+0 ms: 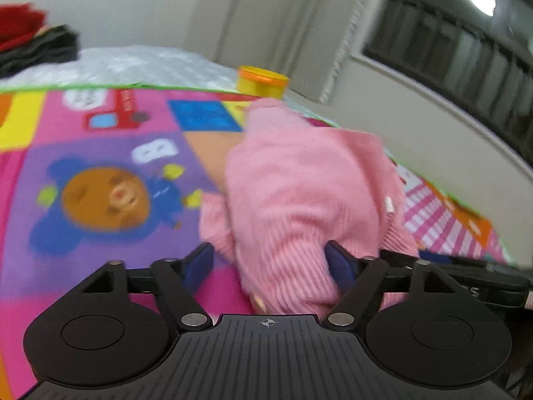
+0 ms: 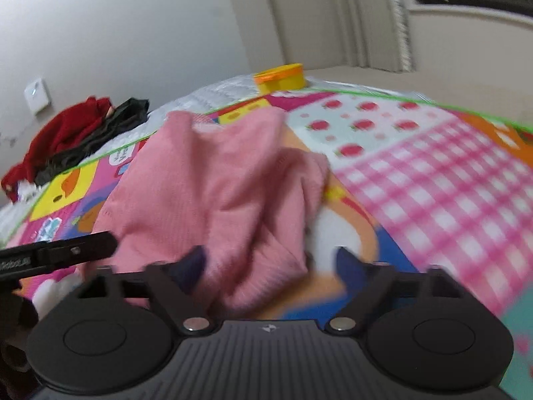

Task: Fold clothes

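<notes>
Pink sweater [image 1: 299, 193] on mat — bunched between wide-open left gripper [image 1: 271, 263] and right gripper [image 2: 271, 265].

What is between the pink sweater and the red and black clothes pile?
In the right wrist view, only the colourful play mat lies between the pink sweater and the red and black clothes pile, then a strip of white bedding.

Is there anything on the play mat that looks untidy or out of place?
Yes. The pink sweater lies crumpled in a bunch on the play mat, not spread flat. A yellow tub with an orange lid stands at the mat's far edge, odd among clothes.
</notes>
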